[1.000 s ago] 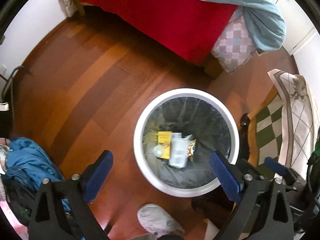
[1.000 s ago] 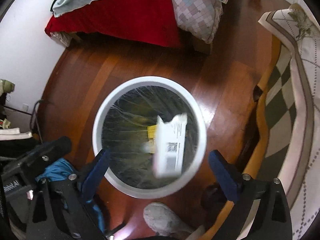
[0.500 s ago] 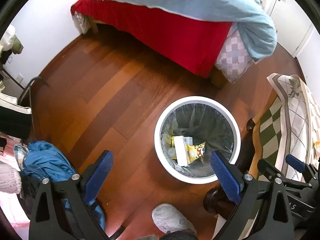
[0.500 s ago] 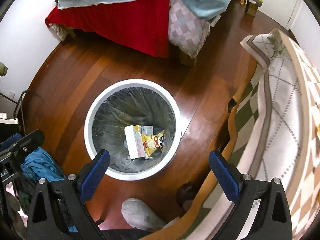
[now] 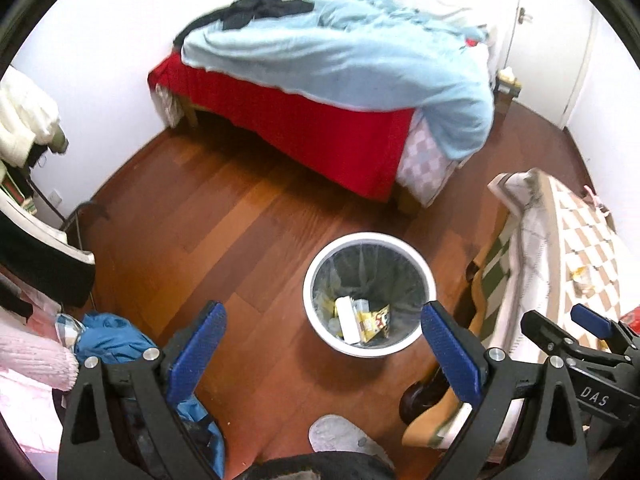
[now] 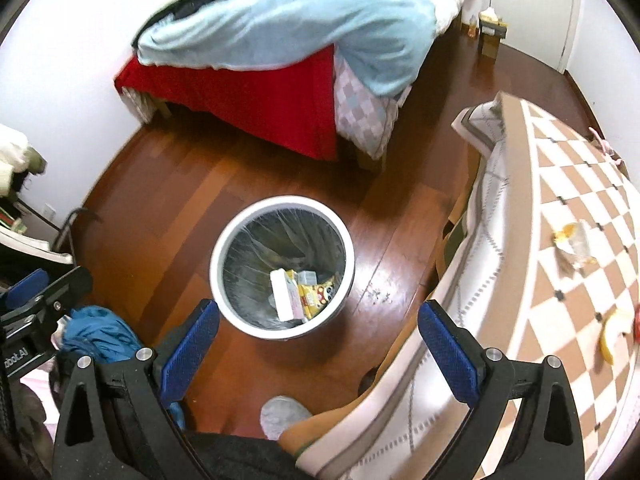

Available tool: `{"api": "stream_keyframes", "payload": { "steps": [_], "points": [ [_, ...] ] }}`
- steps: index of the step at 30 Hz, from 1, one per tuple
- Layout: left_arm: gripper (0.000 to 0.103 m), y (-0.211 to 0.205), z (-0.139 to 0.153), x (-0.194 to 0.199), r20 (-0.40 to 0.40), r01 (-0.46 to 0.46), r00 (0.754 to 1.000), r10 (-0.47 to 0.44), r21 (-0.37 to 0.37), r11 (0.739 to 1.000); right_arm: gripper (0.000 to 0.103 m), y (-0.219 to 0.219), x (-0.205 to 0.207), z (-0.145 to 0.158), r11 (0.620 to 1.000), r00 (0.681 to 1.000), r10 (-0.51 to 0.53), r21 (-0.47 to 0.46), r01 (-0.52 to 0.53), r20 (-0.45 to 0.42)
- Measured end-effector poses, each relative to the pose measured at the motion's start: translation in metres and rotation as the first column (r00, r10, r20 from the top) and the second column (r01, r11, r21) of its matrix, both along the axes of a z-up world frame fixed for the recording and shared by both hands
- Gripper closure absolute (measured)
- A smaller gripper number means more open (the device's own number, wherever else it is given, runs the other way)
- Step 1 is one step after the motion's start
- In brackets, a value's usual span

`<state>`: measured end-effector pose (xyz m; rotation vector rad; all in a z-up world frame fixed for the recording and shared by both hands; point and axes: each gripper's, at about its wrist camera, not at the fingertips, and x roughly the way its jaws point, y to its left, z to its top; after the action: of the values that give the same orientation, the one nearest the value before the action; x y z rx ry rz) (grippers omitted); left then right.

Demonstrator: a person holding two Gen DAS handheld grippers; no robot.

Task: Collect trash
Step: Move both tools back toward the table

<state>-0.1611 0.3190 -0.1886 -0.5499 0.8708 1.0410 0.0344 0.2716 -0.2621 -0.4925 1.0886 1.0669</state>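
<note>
The bin [image 5: 368, 294] [image 6: 282, 266] is a white round pail lined with a clear bag, standing on the wood floor [image 5: 224, 232] ahead of and below both grippers. Inside I see a white box [image 6: 282, 296] lying flat, a yellow printed wrapper [image 6: 318, 296] touching it, and a small clear piece [image 6: 307, 278] just behind them.

My left gripper [image 5: 324, 354] is spread wide with nothing between its blue pads [image 5: 196, 350]; the bin sits between its fingers, toward the right one. My right gripper [image 6: 318, 350] is equally wide apart and empty, the bin ahead and slightly left of its centre.

To the right of the right gripper is a table with a checked cloth [image 6: 560, 208], carrying a crumpled wrapper [image 6: 574, 244] and what may be a fruit peel [image 6: 614, 334]; the blur there makes it hard to tell. Beyond the bin stands a bed [image 5: 304, 120] with red sheet and pale blue blanket [image 6: 288, 20]. A blue garment [image 5: 110, 340] lies just left of the left gripper, and a grey slipper [image 6: 284, 416] is below.
</note>
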Motion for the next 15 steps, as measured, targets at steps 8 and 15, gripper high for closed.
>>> {"api": "stream_keyframes", "payload": {
  "steps": [8, 15],
  "points": [
    [0.003, -0.053, 0.041, 0.029, 0.060, 0.059, 0.996, -0.062, 0.049, 0.997, 0.002, -0.072, 0.018, 0.063, 0.987, 0.996, -0.082, 0.139, 0.086, -0.031],
    [0.003, -0.114, 0.017, 0.129, 0.052, 0.230, 0.972, -0.229, -0.018, 0.973, 0.002, -0.166, 0.078, 0.090, 0.947, 0.964, -0.258, 0.181, 0.265, -0.063]
  ]
}}
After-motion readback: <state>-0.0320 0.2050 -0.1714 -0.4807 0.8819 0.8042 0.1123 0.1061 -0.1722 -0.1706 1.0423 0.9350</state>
